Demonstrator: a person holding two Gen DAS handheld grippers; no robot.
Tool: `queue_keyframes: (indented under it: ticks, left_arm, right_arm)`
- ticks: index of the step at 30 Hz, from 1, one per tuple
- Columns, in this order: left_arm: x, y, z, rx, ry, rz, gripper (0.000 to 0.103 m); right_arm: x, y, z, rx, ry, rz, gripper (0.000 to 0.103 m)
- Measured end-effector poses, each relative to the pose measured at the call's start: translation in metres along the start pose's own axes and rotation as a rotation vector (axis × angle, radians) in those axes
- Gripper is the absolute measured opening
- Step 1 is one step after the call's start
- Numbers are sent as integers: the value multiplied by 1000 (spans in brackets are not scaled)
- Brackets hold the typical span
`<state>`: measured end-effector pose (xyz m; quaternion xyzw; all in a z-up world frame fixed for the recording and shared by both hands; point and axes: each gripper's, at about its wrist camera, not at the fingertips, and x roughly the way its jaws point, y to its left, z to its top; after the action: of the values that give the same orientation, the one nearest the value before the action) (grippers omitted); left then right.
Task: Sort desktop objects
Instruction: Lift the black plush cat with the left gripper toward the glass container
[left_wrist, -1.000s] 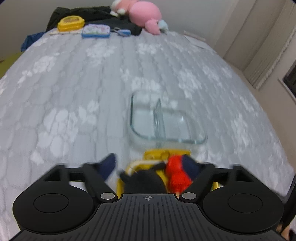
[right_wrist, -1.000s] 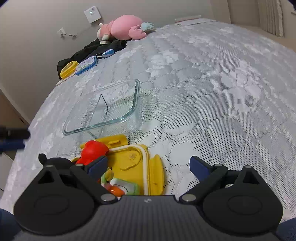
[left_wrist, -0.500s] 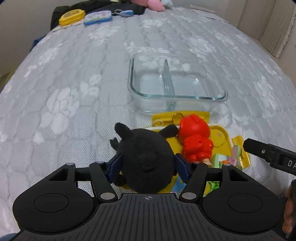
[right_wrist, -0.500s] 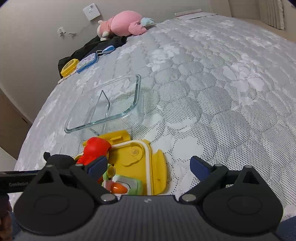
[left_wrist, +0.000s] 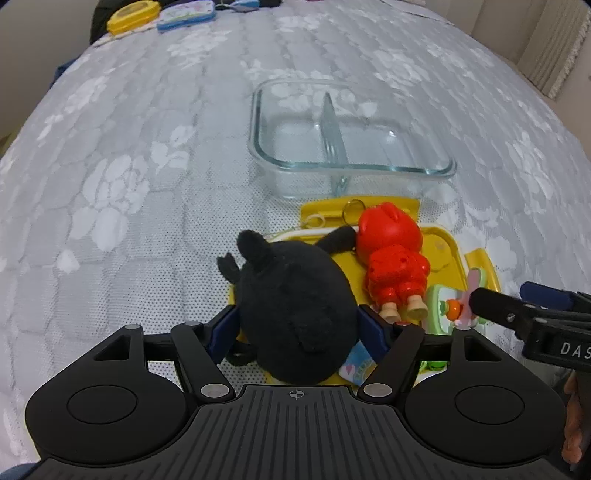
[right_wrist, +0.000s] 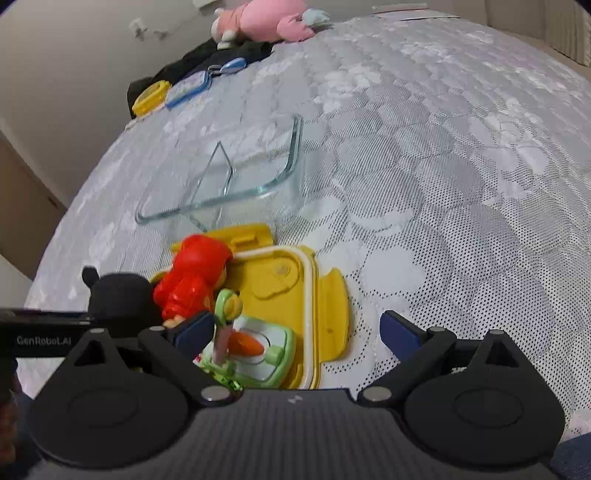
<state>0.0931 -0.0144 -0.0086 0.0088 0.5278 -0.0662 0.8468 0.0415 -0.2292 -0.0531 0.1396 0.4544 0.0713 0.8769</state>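
A: Item one, the left gripper (left_wrist: 297, 325). How is it entered?

B: It is entered as closed round the black plush toy (left_wrist: 295, 314), with a blue pad pressed into each flank. The jaws are noted as easing open slightly, the plush being kept between them. The toy is recorded as lying on the yellow lid (left_wrist: 443, 251), at its left edge, on the quilted bedspread (left_wrist: 129, 166).

A: And the right gripper (right_wrist: 297, 332)?

B: It is listed as wide open, with nothing held. The green toy (right_wrist: 255, 350) is seen just beside its left pad, the yellow lid beneath.

A: Which step is judged to be in hand?

B: The pick-up of the plush is taken to be under way; a lift has not yet been made. The divided glass container (left_wrist: 351, 166) is noted just beyond the lid, both compartments empty.

A: What is called for next?

B: A firm hold is judged to be needed before raising, since soft plush yields under the pads. The toy is then presumably to be carried over the glass rim and set into one compartment. The red figure (left_wrist: 391, 258), touching the plush, might be dragged along.

A: What is entered as obscured?

B: The underside of the plush is hidden by the gripper body. A small printed item below it is cut off and cannot be identified. The far objects by the wall are too small to be named with certainty.
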Motion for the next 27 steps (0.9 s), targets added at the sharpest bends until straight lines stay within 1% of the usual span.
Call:
queue_keyframes:
  ticks: [2, 6, 9, 14, 16, 20, 22, 25, 27]
  left_arm:
    - [-1, 1, 1, 1, -2, -5, 69]
    - [-8, 7, 3, -10, -2, -24, 68]
    - [-20, 19, 11, -69, -23, -86, 67]
    - [-52, 44, 39, -170, -102, -175, 66]
    - [-62, 50, 54, -183, -135, -186, 66]
    - [-78, 46, 92, -127, -211, -142, 66]
    - [-79, 41, 110, -89, -218, -117, 66]
    - [-69, 24, 131, 6, -191, -28, 67]
    - [-56, 13, 139, 51, -158, 3, 67]
  right_arm:
    - [0, 0, 0, 5, 2, 0, 98]
    - [-2, -5, 0, 36, -3, 2, 98]
    - [-6, -8, 1, 58, -24, 3, 98]
    - [-11, -14, 2, 95, -48, 13, 98]
    - [-11, -15, 4, 103, -51, 18, 98]
    - [-9, -15, 4, 109, -46, 20, 98]
    - [-8, -16, 5, 114, -42, 21, 98]
    - [-5, -18, 6, 125, -37, 22, 99]
    - [-3, -21, 7, 139, -33, 26, 99]
